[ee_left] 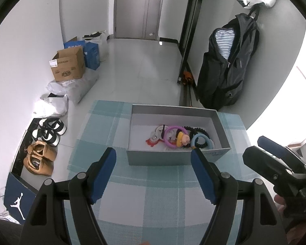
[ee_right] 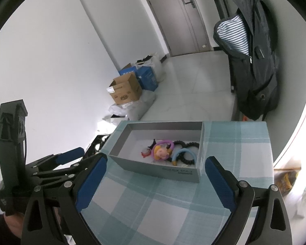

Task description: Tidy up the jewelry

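A grey open box (ee_left: 153, 160) (ee_right: 132, 166) stands on the blue-checked tablecloth (ee_left: 148, 200) (ee_right: 163, 208). Inside lies a heap of jewelry: a purple ring (ee_left: 174, 137) (ee_right: 165, 143), a black bead bracelet (ee_left: 196, 131) (ee_right: 188, 153), a light blue ring (ee_left: 202, 140) (ee_right: 183, 153) and a small yellow-haired doll charm (ee_left: 182, 138) (ee_right: 161, 152). My left gripper (ee_left: 154, 175) is open in front of the box, nothing between its blue pads. My right gripper (ee_right: 155, 181) is open too, short of the box's near wall, empty.
The small table drops off to the floor on the left and far sides. Shoes (ee_left: 40, 159), cardboard boxes (ee_left: 69, 65) (ee_right: 125, 91) and plastic bags lie along the left wall. A dark jacket (ee_left: 228, 65) (ee_right: 253, 61) hangs at the right. A door (ee_left: 138, 8) stands behind.
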